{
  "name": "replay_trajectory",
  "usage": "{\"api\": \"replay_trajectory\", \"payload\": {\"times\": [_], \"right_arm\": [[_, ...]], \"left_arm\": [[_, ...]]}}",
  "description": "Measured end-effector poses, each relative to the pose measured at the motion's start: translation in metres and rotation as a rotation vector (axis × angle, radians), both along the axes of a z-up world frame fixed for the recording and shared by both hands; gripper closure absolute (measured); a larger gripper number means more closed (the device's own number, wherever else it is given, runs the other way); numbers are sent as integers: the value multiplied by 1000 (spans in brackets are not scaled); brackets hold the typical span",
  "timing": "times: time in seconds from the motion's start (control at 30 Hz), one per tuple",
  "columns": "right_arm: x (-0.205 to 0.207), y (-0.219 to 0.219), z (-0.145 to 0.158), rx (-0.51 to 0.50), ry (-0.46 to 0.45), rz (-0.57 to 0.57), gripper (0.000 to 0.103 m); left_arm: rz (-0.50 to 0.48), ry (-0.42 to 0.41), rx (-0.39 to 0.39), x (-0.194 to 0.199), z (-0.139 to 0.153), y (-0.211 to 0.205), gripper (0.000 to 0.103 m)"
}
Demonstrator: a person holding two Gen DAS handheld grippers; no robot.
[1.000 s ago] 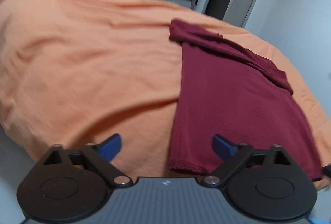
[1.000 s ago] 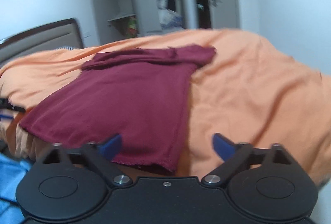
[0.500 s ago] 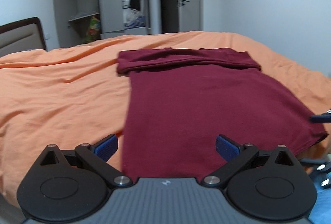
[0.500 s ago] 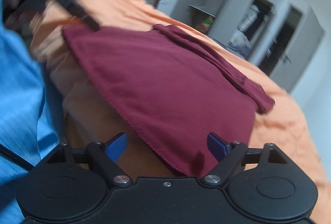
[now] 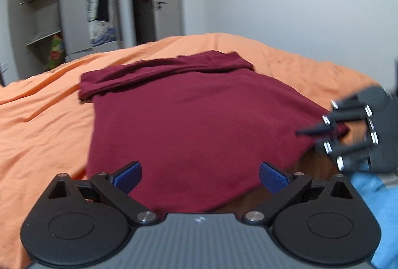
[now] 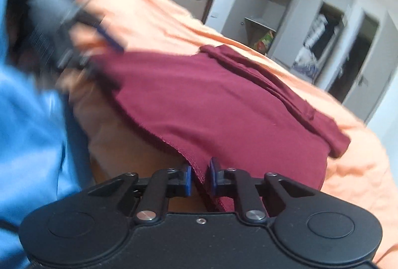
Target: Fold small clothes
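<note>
The dark red shirt (image 5: pixel 199 124) lies flat on the bed (image 5: pixel 44 124), its hem hanging just over the near edge and its far end already turned back in a band. The right gripper (image 6: pixel 200 178) has its fingers pressed nearly together on the hem at the shirt's near right corner, with a thin fold of cloth between the blue pads. The left gripper (image 5: pixel 200 175) hangs over the near left part of the hem with its fingers spread wide and nothing between them. The likely trouble is a lopsided lift: if the right side rises before the left has taken its corner, the shirt will probably skew and drag across the orange cover, undoing the neat band at the far end. The right pinch looks shallow, close to the stitched edge, so the cloth could slip out under a pull. The hem droops below the bed's near edge, which may make the left corner awkward to catch. Blue clothing (image 6: pixel 27 134) of the person stands close against that edge. An open wardrobe (image 5: pixel 99 10) and a door stand well beyond the far edge, out of the way.
</note>
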State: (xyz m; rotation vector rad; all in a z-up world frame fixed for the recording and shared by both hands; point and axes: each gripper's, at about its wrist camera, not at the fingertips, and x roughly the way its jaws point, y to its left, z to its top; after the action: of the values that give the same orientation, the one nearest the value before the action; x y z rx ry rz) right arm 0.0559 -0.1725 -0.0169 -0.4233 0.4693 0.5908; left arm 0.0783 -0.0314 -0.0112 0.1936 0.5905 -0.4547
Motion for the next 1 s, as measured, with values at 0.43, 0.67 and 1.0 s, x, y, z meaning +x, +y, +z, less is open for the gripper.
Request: {"api": "replay_trajectory", "payload": {"times": [0.43, 0.67, 1.0], "right_arm": [[47, -26, 36, 302, 179, -75, 89], [41, -31, 37, 316, 184, -84, 89], [17, -22, 15, 166, 165, -94, 74]], "left_arm": [[-29, -60, 228, 1, -32, -24, 11], [85, -115, 299, 3, -36, -17, 55], [136, -188, 391, -5, -31, 8, 87]]}}
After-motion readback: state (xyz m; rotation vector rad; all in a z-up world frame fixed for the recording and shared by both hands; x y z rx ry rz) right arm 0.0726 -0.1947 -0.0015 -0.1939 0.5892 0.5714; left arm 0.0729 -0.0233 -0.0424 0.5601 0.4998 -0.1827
